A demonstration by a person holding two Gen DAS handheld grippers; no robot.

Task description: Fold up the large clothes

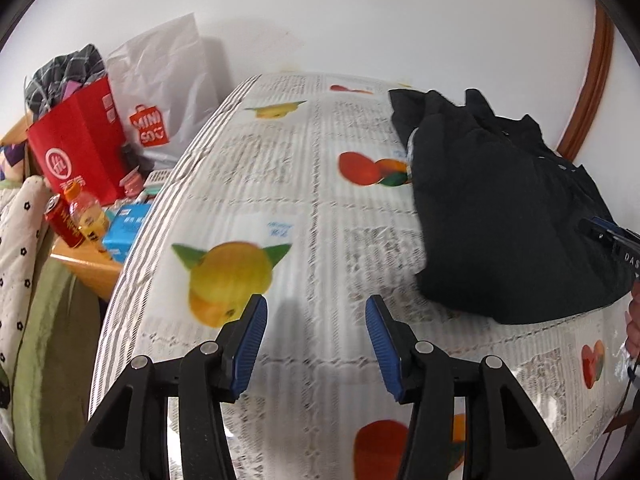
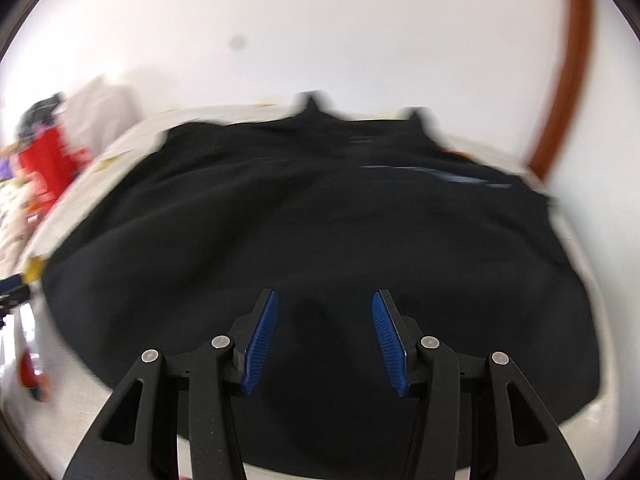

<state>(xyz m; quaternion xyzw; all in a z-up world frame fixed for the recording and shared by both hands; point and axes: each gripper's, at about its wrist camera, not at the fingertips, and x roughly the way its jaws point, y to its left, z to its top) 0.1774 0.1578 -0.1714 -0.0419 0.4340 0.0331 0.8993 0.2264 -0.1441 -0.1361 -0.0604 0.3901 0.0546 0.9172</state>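
Both claws — left (image 1: 316,312), right (image 2: 325,307) — agape over black garment (image 2: 304,240)

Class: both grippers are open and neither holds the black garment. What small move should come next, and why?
Probably lower the right gripper onto the black garment's near edge and close: it hangs open directly over the fabric, while the left gripper is open over bare tablecloth.

In the right wrist view we see the folded black fabric garment (image 2: 304,240) smeared by motion blur, its near edge hidden behind the gripper arms. The red paper bag (image 2: 48,164) is an unreadable smudge beside it.
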